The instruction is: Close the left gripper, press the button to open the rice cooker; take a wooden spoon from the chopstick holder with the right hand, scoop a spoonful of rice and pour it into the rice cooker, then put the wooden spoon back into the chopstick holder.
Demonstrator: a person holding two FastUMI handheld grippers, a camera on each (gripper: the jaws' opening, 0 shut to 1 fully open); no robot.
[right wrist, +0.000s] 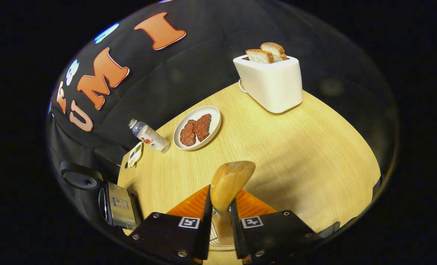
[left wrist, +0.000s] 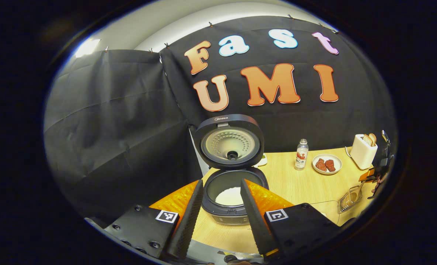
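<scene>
While the left gripper (left wrist: pixel 218 206) gapes before the open rice cooker (left wrist: pixel 230 173), the right gripper (right wrist: pixel 220 215) clamps the wooden spoon (right wrist: pixel 227 186)

Right gripper (right wrist: pixel 220 213) clasping wooden spoon (right wrist: pixel 229 184) (bowl upward)

Left gripper (left wrist: pixel 218 206): two long, tapering fingers (left wrist: pixel 187 217) with finely ribbed inner faces, backed by orange ridged panels. Each finger is fixed to a flat black mounting plate (left wrist: pixel 141 228) fastened by round dark screws and carrying a small square black-and-white marker (left wrist: pixel 167 216). Right gripper (right wrist: pixel 220 217): the same build, with orange ribbed panels, black plates with screws, and a square marker (right wrist: pixel 188 222) on each side.
</scene>
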